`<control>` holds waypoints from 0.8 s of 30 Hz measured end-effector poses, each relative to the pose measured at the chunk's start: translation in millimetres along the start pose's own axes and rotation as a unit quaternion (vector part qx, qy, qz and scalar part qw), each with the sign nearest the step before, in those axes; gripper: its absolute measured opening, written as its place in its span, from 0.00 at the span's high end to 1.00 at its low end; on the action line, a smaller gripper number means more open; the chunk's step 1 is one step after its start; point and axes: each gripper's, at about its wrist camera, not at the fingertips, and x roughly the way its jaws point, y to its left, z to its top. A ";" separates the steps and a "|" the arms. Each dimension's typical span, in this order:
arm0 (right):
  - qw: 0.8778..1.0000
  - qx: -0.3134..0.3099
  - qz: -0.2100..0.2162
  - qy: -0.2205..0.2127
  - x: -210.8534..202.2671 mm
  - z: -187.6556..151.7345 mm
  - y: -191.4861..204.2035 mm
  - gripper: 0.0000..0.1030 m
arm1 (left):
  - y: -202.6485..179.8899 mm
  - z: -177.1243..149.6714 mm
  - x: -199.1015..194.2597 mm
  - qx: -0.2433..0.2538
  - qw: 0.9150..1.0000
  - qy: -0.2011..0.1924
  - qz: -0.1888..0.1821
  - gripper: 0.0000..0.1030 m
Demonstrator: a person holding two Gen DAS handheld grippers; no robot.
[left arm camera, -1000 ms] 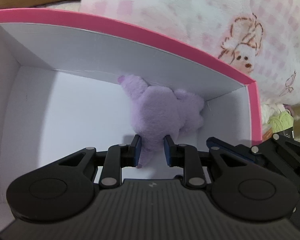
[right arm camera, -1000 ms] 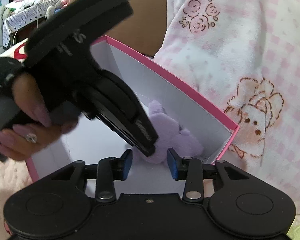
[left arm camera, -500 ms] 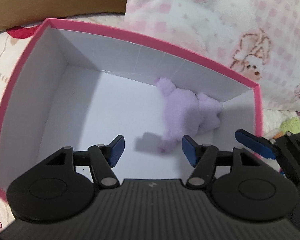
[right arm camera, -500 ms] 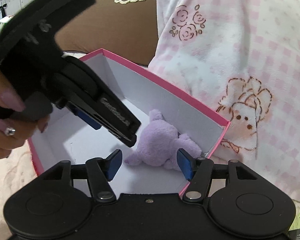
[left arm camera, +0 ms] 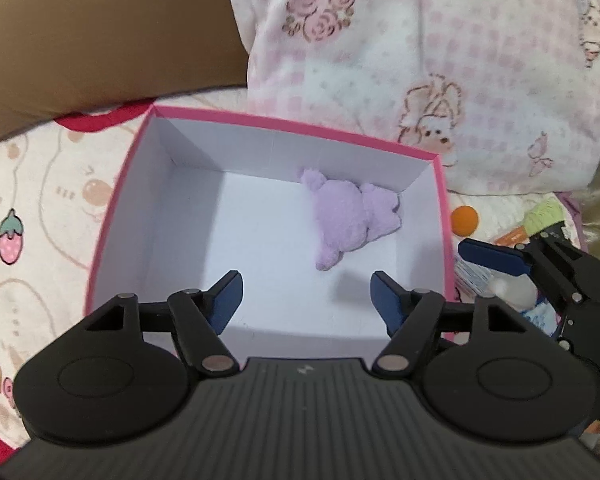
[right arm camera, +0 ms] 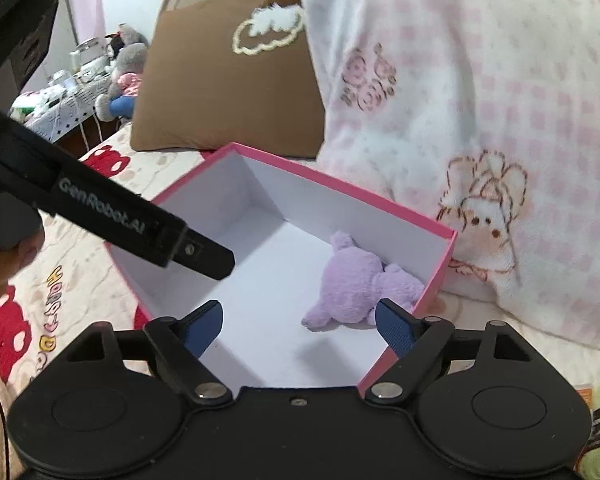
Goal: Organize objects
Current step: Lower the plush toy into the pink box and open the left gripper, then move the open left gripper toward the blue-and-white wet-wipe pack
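Both tools are matte black plastic. The left gripper (left arm camera: 306,298) has a ribbed grey-black body, two round discs, silver pivot screws and dark blue finger pads (left arm camera: 226,294). The right gripper (right arm camera: 298,326) matches it, with a smooth body and a small centre screw. White "GenRobot.AI" lettering (right arm camera: 102,212) runs along the left tool's side.

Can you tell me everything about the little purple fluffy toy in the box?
The purple plush toy is small, pale lilac and fuzzy, like a stuffed animal with stubby limbs and a rounded ear or paw sticking up. It lies flopped on the white floor of the pink-rimmed box, tucked into the far right corner, against the back wall. No face shows from here. Nothing holds it: both grippers are clear of it, and nothing else shares the box.
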 end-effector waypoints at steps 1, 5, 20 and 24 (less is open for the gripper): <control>1.000 -0.006 0.002 -0.001 -5.8 0.5 2.9 0.16 | -0.5 -2.1 -9.0 0.001 1.000 -0.001 -0.002 0.29; 1.000 -0.009 0.015 0.005 -28.1 3.2 8.5 0.16 | 0.0 -7.5 -31.1 -0.007 1.000 -0.006 -0.019 0.20; 0.998 -0.058 0.027 -0.004 -84.9 -13.5 31.6 0.16 | -16.0 -44.1 -83.7 0.020 0.999 -0.013 -0.037 0.08; 0.997 -0.069 0.028 -0.004 -101.0 -20.2 35.5 0.16 | -24.3 -54.1 -95.3 0.040 0.998 -0.014 -0.038 0.08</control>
